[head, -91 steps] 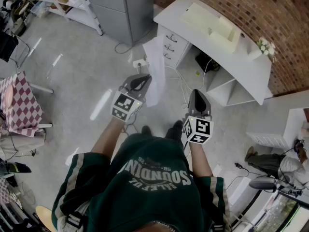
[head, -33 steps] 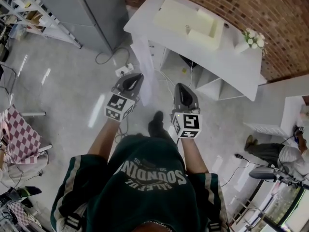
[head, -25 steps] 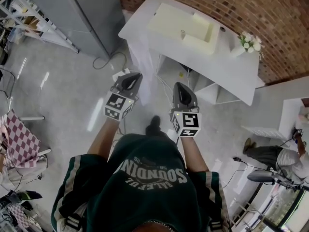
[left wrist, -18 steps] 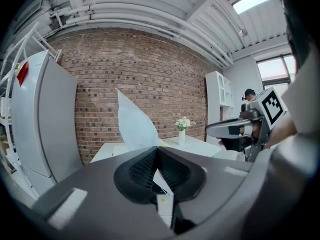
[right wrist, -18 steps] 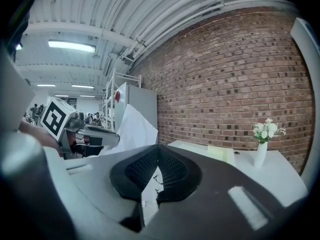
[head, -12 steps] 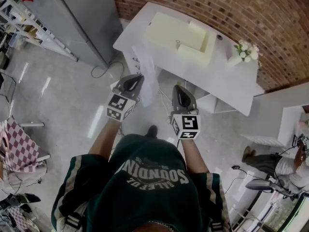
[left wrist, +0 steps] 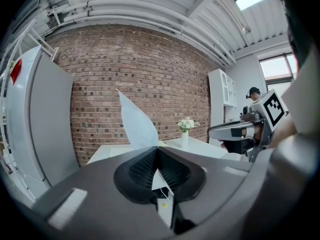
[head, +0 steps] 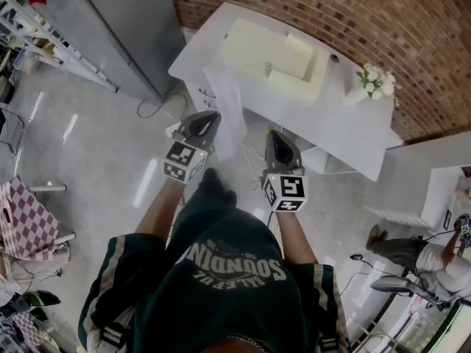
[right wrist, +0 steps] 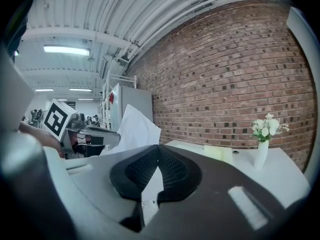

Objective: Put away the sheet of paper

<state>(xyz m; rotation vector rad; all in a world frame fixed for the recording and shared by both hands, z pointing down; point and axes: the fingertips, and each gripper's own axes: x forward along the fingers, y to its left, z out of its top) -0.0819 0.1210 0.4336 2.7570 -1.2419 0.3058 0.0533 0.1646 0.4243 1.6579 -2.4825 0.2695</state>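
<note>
While the left claw (head: 208, 115) pinches the sheet of paper (head: 225, 98) by its lower edge, probably to carry it upright and uncreased, the right claw (head: 274, 134) (pressed together, empty) hangs beside it, short of the white surface (head: 346, 127).

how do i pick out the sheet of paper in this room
Find the brick wall and the long white desk in front of it. Before the desk's left end, the left claw is shut on the sheet of paper: a thin white sheet sticking up, unlike the thick cream block lying on the desk.
</note>
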